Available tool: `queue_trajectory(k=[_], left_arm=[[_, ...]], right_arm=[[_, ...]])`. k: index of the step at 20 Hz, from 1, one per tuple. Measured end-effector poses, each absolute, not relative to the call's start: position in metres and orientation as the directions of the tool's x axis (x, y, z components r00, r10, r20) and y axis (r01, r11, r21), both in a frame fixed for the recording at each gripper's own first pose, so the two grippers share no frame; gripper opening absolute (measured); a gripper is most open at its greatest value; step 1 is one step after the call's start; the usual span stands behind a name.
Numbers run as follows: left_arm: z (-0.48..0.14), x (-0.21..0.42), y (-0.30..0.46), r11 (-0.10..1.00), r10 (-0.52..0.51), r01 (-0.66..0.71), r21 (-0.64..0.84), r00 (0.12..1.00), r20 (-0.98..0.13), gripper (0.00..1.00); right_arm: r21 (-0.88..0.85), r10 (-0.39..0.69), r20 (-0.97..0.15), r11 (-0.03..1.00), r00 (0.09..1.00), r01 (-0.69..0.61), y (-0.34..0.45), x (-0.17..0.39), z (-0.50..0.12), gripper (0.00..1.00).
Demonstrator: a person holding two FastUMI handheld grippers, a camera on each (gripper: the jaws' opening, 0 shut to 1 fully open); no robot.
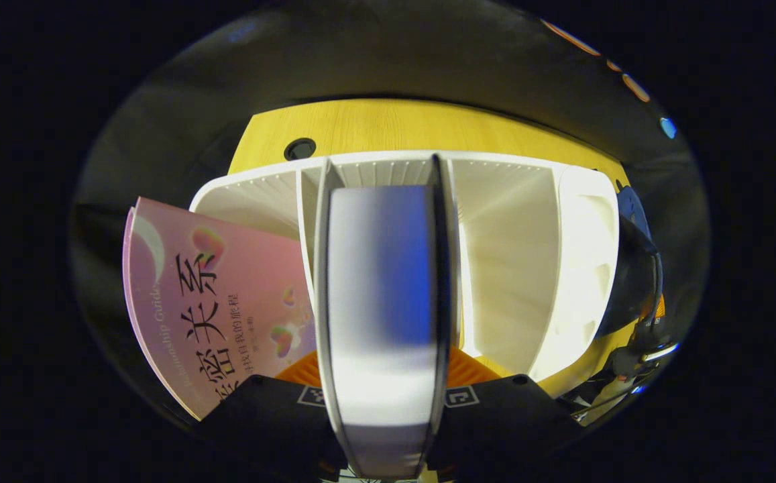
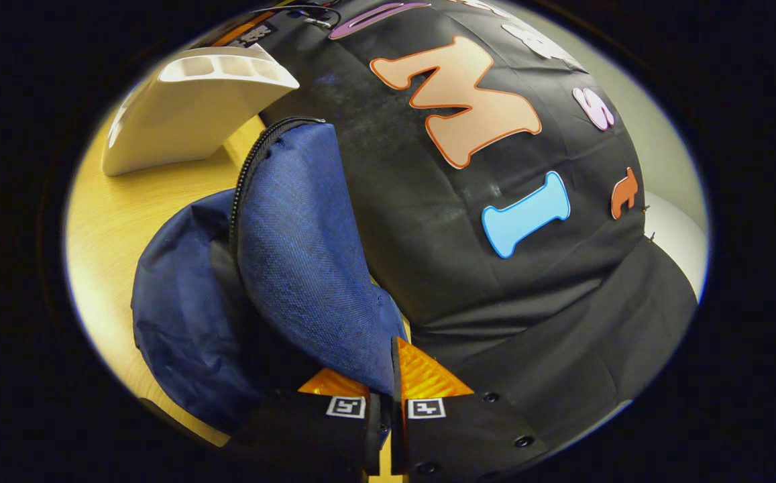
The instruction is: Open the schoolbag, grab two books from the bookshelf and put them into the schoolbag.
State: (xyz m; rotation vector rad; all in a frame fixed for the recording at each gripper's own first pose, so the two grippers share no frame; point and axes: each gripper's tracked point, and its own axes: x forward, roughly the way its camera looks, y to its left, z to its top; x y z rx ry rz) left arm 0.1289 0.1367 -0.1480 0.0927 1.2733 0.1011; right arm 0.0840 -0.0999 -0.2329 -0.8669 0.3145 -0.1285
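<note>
A book (image 1: 381,322) is clamped edge-on between the left gripper (image 1: 384,389) fingers in front of the white bookshelf (image 1: 515,268) on the desk (image 1: 388,127), a pink book (image 1: 220,302) leaning beside it, while the blue schoolbag (image 2: 294,268) flap is pinched by the nearly closed right gripper (image 2: 388,396) fingers.

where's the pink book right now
In the left gripper view, the pink book leans at the left end of the white bookshelf, beside the book the left gripper clamps.

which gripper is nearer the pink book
Left. The left gripper grips a thick book right beside the pink book at the bookshelf; the right gripper pinches the schoolbag.
</note>
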Motion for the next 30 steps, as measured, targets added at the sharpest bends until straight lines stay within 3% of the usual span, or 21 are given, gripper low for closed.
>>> queue_trajectory(k=[9,13,18,24,30], left_arm=[[-0.141,0.111,0.134,0.991,0.126,-0.073,0.11,0.261,-0.957,0.48],[-0.115,0.086,0.139,0.98,0.176,-0.136,0.146,0.252,-0.952,0.47],[-0.086,0.049,0.116,0.966,0.075,-0.26,0.009,0.246,-0.966,0.45],[-0.04,0.009,0.095,0.964,0.071,-0.264,-0.015,0.313,-0.947,0.44],[-0.007,-0.024,0.05,0.971,-0.005,-0.217,-0.103,0.408,-0.913,0.43]], right_arm=[[-0.765,-0.237,-0.217,0.644,0.947,-0.015,-0.101,0.084,-0.233,0.09],[-0.76,-0.231,-0.213,0.649,0.949,-0.012,-0.101,0.084,-0.232,0.1],[-0.75,-0.218,-0.209,0.662,0.953,-0.013,-0.101,0.085,-0.232,0.09],[-0.734,-0.207,-0.201,0.679,0.957,-0.007,-0.102,0.085,-0.23,0.09],[-0.703,-0.193,-0.208,0.711,0.959,-0.01,-0.106,0.082,-0.231,0.09]])
